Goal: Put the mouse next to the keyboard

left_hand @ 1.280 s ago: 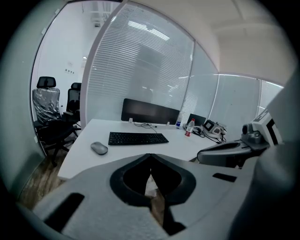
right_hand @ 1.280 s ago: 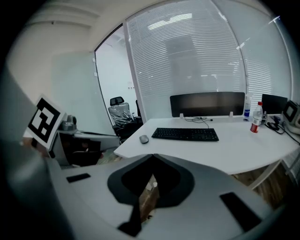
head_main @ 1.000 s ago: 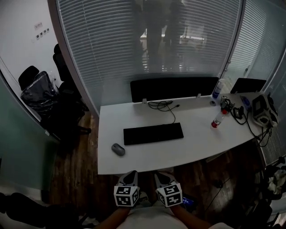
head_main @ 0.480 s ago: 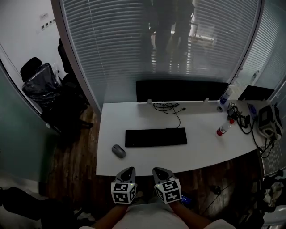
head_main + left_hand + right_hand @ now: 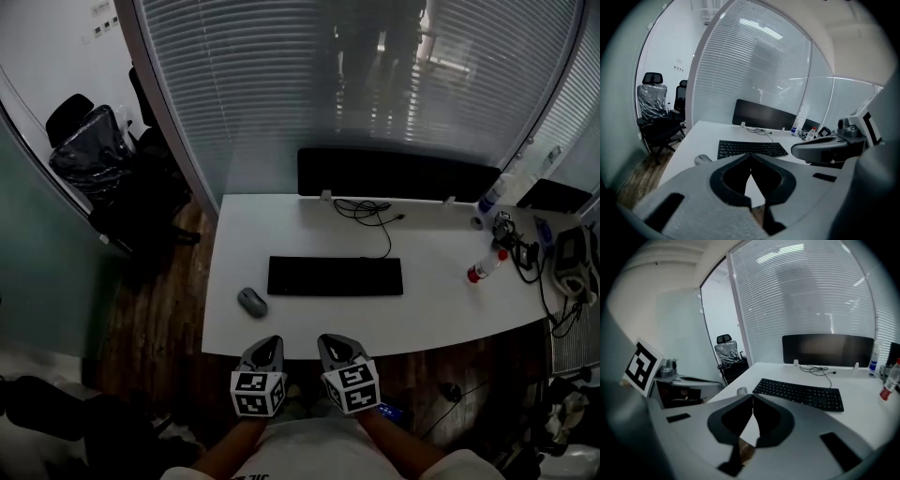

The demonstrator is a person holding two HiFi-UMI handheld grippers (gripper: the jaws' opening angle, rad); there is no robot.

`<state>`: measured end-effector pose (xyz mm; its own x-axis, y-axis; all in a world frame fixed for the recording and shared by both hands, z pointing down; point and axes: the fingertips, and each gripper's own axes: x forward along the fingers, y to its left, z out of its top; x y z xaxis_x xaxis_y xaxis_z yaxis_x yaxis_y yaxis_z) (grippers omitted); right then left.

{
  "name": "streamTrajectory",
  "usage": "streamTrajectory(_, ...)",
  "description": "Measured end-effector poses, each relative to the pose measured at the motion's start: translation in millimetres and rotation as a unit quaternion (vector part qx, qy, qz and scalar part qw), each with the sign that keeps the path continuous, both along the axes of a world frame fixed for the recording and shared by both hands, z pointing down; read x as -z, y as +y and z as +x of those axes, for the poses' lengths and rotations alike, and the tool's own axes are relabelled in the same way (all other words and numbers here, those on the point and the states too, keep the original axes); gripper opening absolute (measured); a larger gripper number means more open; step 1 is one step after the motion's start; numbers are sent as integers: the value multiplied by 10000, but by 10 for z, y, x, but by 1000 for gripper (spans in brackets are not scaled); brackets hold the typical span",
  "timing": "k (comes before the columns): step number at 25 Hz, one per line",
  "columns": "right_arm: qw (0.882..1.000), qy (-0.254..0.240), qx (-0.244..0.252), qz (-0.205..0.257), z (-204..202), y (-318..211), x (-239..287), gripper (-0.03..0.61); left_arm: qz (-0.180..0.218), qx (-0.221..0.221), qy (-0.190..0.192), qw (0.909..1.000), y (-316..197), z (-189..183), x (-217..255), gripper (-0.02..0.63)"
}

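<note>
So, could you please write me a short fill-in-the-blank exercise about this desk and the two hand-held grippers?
1. The small grey oval mouse lies on the white desk, on the person's ____ side of the flat black keyboard.
2. The left hand-held gripper and the right hand-held gripper are both empty, with jaws ____.
3. The thin black cable lies between the keyboard and the wide black ____ at the desk's far edge.
Missing words: left; shut; monitor.
</note>
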<state>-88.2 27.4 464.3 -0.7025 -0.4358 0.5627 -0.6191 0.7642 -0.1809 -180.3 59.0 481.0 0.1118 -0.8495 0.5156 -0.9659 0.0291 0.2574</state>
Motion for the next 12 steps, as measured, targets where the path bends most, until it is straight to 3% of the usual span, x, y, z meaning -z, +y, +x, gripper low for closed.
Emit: streamTrajectory(12, 9974, -12, 712, -68, -774, -116, -377, 6, -166, 594, -41, 9981, -37, -633, -338, 0)
